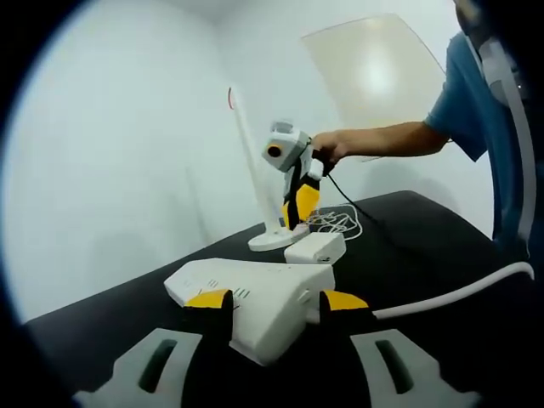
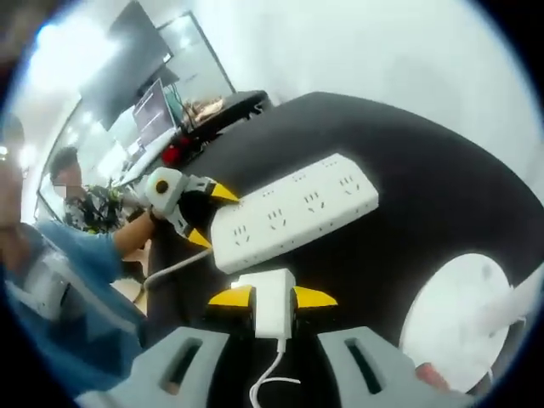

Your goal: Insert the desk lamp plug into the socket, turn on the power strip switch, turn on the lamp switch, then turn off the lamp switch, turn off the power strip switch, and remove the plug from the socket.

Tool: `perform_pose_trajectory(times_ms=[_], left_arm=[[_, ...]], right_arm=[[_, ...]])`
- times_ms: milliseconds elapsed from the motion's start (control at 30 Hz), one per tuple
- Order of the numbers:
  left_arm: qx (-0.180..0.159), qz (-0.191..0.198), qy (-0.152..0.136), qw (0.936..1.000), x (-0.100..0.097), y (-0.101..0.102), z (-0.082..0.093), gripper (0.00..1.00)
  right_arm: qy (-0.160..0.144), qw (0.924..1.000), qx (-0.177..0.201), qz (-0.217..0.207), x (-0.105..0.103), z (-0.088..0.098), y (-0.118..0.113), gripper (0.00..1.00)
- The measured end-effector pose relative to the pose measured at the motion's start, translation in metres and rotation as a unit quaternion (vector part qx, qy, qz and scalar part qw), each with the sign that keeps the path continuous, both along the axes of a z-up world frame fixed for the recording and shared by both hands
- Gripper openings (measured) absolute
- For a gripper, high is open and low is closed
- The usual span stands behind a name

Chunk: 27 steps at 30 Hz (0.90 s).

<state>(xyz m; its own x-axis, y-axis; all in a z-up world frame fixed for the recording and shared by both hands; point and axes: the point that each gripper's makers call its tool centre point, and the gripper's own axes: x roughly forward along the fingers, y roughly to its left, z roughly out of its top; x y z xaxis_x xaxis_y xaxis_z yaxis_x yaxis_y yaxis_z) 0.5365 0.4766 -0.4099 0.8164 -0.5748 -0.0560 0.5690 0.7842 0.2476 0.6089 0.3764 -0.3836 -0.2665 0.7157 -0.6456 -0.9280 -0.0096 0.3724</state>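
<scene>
The left gripper (image 1: 276, 300) holds one end of the white power strip (image 1: 255, 297). Its yellow-tipped jaws sit on both sides of that end and press on it. The strip lies flat on the black table (image 1: 425, 255). A thick white cord (image 1: 459, 293) runs from the strip off to the right over the table.

In the right gripper view, the same strip (image 2: 293, 208) lies across the middle of the table (image 2: 408, 136). You can see its rows of holes on top. The left gripper (image 2: 204, 212) comes in from the left and grips the strip's left end.

The right gripper (image 2: 272, 297) holds the white plug (image 2: 274, 306). Its jaws are close together with the plug between them. The plug sits just near the strip's long side, but it is not in a hole. I cannot tell if the plug touches the strip. A thin white wire (image 2: 272, 378) hangs from the plug toward the camera.

In the left gripper view, the right gripper (image 1: 299, 200) is farther away, pointing down at the plug (image 1: 316, 247). A hand (image 1: 331, 146) holds it. The plug sits just behind the strip. A loose heap of thin wire (image 1: 340, 223) lies on the table behind it.

The lamp (image 1: 255, 170) stands behind the plug. It has a round white base (image 1: 274, 238) and a thin white pole going up. In the right gripper view, the base (image 2: 459, 314) is on the right, well away from the strip.

A person in a blue shirt (image 2: 59, 272) is at the left of the right gripper view.
</scene>
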Motion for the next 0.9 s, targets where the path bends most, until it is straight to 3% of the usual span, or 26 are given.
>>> perform_pose_trajectory(times_ms=[233,367,567,733,900], left_arm=[[0.004,0.002,0.006,1.0000,-0.001,0.004,-0.001,0.40],[-0.028,0.025,0.060,0.9975,0.000,0.013,-0.005,0.47],[-0.046,0.029,0.081,0.9952,0.001,0.012,-0.007,0.56],[-0.051,0.041,0.083,0.9944,0.002,0.016,-0.005,0.56],[-0.077,0.063,0.087,0.9912,0.004,0.024,0.008,0.56]], right_arm=[[-0.009,0.9995,0.029,-0.012,0.003,0.015,-0.006,0.19],[-0.022,0.9984,0.049,-0.014,0.005,0.023,-0.011,0.21],[-0.043,0.9961,0.076,-0.016,0.005,0.036,-0.025,0.25],[-0.071,0.9928,0.095,-0.017,0.005,0.048,-0.039,0.29],[-0.087,0.9907,0.102,-0.023,0.006,0.055,-0.048,0.31]])
